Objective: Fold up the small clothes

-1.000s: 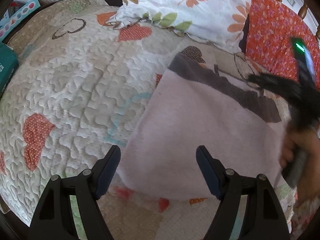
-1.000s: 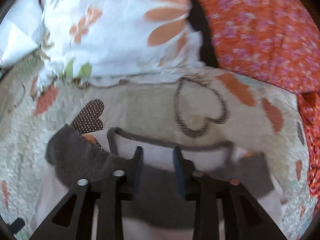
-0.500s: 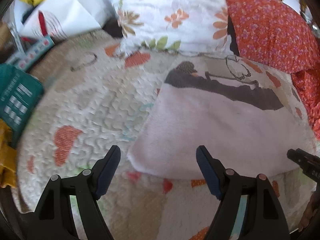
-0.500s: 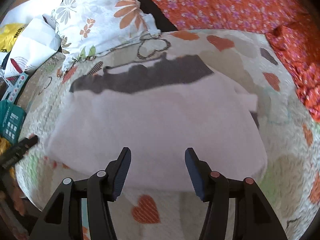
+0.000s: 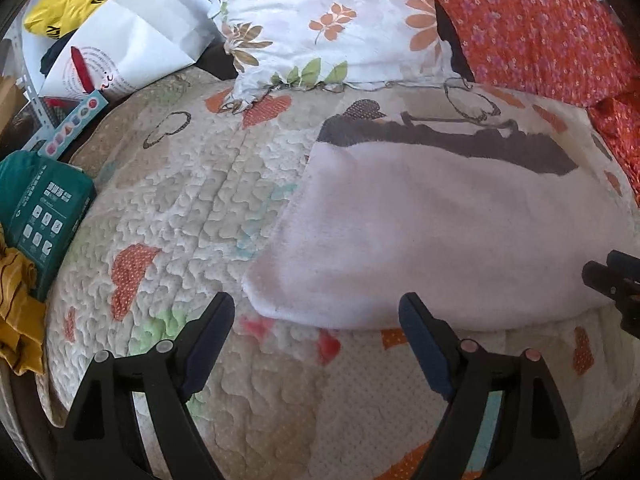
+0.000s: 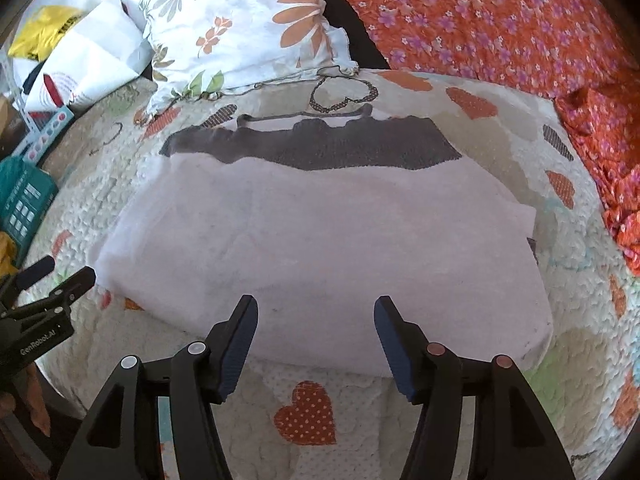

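A pale pink fleece garment point(image 5: 432, 236) point(image 6: 320, 248) lies folded flat on the quilt, a dark grey band with a thin strap along its far edge. My left gripper point(image 5: 316, 322) hovers over the garment's near left corner, its jaws opening, nothing between them. My right gripper point(image 6: 316, 330) hangs over the garment's near edge, jaws also opening, nothing gripped. The right gripper's tips point(image 5: 612, 276) show at the right edge of the left wrist view. In the right wrist view the left gripper point(image 6: 60, 280) sits at the left edge.
The heart-patterned quilt point(image 5: 192, 208) covers the bed. A floral pillow point(image 5: 332, 20) and an orange flowered cushion point(image 6: 500, 20) lie behind the garment. At the left are a teal box point(image 5: 40, 208), a yellow cloth point(image 5: 16, 312), a white bag point(image 5: 132, 40) and a yellow packet point(image 5: 64, 4).
My right gripper let go of the grey band, drew back to the garment's near edge and widened. My left gripper pulled back from the garment; more of the bed's left side shows.
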Available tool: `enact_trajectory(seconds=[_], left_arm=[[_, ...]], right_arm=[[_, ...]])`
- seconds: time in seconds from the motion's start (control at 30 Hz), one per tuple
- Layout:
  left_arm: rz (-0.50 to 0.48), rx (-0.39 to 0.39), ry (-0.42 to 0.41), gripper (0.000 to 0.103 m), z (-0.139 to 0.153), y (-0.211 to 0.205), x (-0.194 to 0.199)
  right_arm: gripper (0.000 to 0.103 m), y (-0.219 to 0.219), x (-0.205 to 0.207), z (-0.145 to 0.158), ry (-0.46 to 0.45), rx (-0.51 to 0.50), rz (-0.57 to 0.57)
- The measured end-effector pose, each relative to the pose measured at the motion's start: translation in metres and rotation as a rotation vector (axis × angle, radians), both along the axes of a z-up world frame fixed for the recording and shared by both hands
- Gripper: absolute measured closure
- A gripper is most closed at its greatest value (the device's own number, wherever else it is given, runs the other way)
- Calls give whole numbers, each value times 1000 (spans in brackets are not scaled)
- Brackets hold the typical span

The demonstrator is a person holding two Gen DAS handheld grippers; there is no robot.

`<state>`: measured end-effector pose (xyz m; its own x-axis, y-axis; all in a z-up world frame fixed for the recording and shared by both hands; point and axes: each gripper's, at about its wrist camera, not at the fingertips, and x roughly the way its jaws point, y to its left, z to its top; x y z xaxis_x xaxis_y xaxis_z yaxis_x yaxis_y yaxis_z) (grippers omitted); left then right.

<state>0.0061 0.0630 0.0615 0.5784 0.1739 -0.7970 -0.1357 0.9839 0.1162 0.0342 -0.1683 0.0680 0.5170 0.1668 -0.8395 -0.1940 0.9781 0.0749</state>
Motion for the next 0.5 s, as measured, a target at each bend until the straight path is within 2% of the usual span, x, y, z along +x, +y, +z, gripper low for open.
enact_trajectory(seconds=[0.2, 0.5], left_arm=[[-1, -17, 32, 20, -8, 6, 6], [23, -38, 64, 20, -15, 14, 11]], right_arm=[[38, 5, 10, -14, 32, -6, 5], [35, 19, 12, -19, 13, -49, 34]])
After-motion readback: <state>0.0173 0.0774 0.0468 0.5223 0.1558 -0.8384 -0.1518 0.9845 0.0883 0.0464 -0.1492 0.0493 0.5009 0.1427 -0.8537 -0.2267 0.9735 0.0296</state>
